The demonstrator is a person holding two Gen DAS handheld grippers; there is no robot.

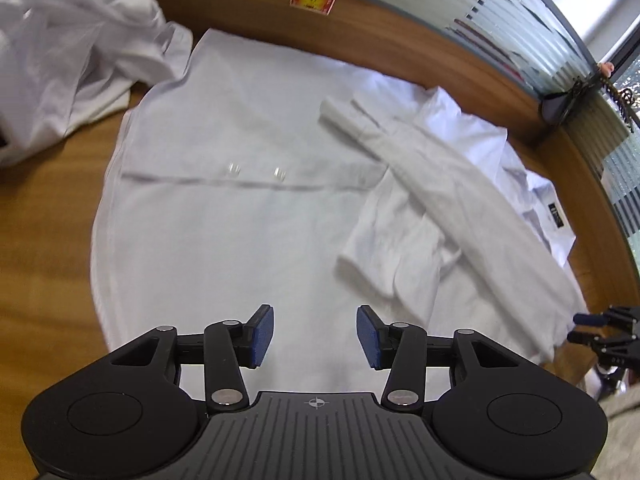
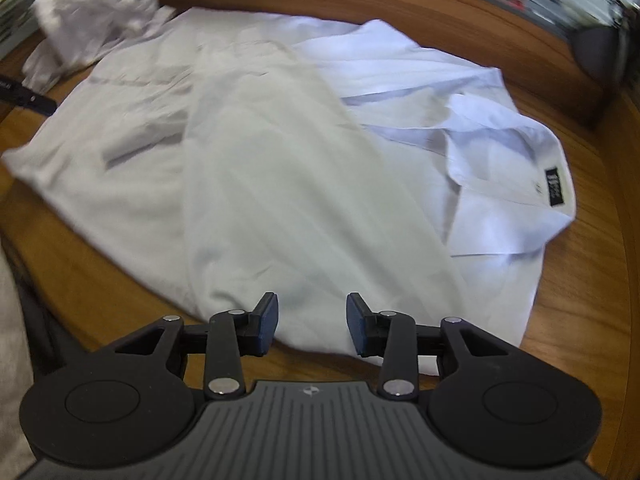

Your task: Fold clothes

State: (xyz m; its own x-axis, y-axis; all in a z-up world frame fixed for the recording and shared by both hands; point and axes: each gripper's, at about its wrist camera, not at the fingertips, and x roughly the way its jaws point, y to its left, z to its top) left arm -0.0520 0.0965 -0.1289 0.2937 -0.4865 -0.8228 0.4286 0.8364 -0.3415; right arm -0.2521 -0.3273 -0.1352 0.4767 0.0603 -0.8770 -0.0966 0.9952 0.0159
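Observation:
A white button shirt (image 1: 240,208) lies spread flat on the wooden table, with a sleeve (image 1: 460,200) folded diagonally across its front. My left gripper (image 1: 316,336) is open and empty, hovering over the shirt's near part. In the right wrist view the same shirt (image 2: 280,184) shows with its collar and black label (image 2: 554,187) at the right. My right gripper (image 2: 312,322) is open and empty, just above the shirt's near edge. The right gripper also shows at the right edge of the left wrist view (image 1: 588,328).
A crumpled pile of white clothes (image 1: 68,60) lies at the table's far left, also seen in the right wrist view (image 2: 92,20). A raised wooden rim (image 1: 400,40) bounds the table's far side, with a striped glass wall behind. Bare wood (image 1: 44,260) shows left of the shirt.

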